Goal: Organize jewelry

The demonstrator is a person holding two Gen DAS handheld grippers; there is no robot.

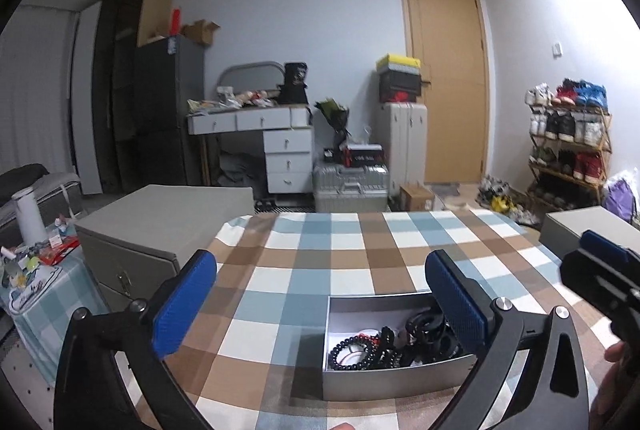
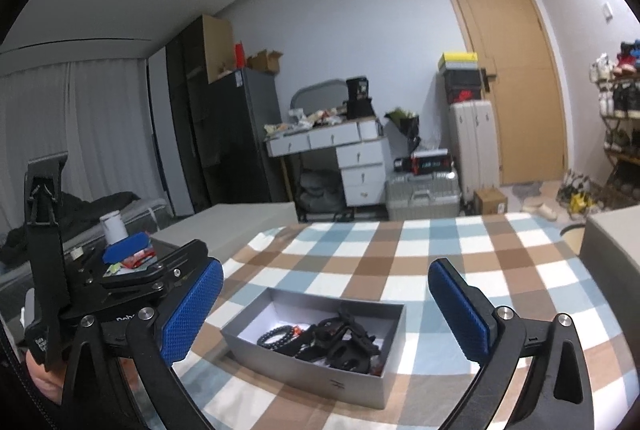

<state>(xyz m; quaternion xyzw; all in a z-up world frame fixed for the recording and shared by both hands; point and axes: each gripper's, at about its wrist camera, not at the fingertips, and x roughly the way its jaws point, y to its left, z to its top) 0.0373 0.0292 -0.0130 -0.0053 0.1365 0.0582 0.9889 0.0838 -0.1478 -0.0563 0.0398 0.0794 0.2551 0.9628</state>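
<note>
The jewelry [image 2: 320,340], dark bead bracelets and black pieces, lay heaped in a grey box [image 2: 320,380] on the checked table [image 2: 380,250]; my left gripper [image 1: 320,304] and right gripper [image 2: 326,310] hovered above it, both spread wide and empty

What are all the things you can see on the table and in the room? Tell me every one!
box: one, grey, open, on the table
bracelets: several, black beads with a bit of red, tangled in the box; exact count unclear
tablecloth: one, blue, brown and white checks, covering the table
door: one, light wood, shut, far wall
desk: one, white drawers, cluttered top, far wall
suitcases: two, one silver lying flat, one pale upright beside it
shoe rack: one, wooden, full of shoes, right wall
bottle: one, white, on the side table at left
left gripper: one, black with blue pads, open
right gripper: one, black with blue pads, open
</note>
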